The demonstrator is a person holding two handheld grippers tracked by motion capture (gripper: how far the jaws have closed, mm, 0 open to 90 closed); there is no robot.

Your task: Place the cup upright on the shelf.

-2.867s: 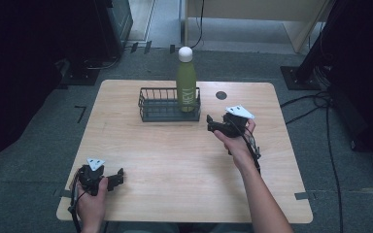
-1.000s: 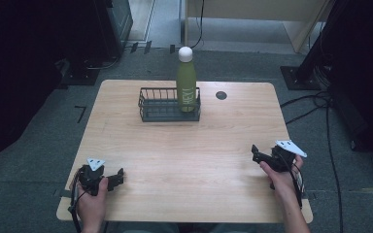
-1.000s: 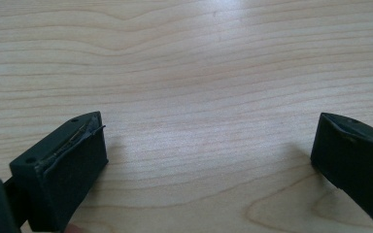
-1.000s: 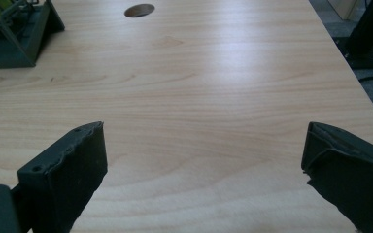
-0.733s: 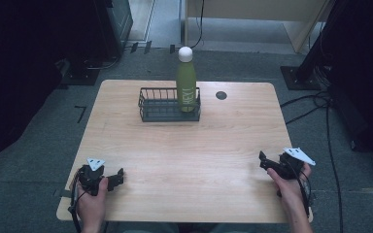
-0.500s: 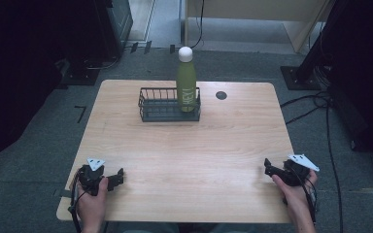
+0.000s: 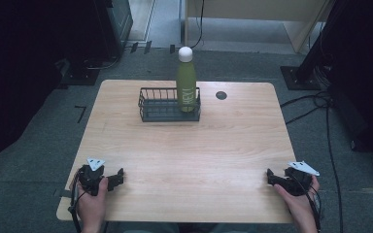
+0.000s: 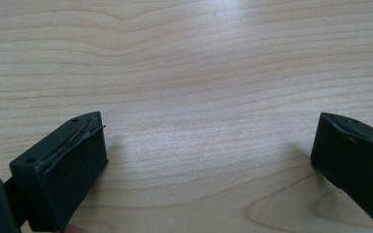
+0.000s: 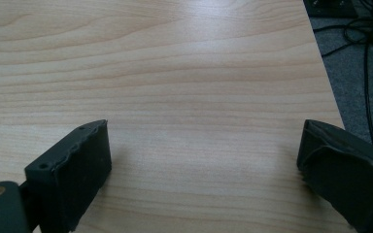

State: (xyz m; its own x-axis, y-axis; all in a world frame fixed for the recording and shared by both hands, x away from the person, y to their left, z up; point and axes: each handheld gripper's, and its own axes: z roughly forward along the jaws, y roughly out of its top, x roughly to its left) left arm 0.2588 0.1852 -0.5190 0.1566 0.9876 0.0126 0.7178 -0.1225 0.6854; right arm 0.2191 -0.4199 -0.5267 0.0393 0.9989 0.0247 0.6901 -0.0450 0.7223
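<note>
Bottle (image 7: 186, 80) stands upright in right end of wire basket (image 7: 160, 106), near table's (image 7: 184, 155) far edge, so placement looks done; nothing left but rest. Left gripper (image 7: 114, 177) at near-left corner, jaws wide, empty. Right gripper (image 7: 271, 176) at near-right corner, jaws wide w/ nothing between, having just closed a little. Vs earlier frame: right hand pulled back from beside basket to near edge; left unchanged.

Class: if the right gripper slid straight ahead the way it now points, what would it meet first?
Probably nothing: the right gripper points leftward over bare table; the left gripper lies roughly in line at the far side.
</note>
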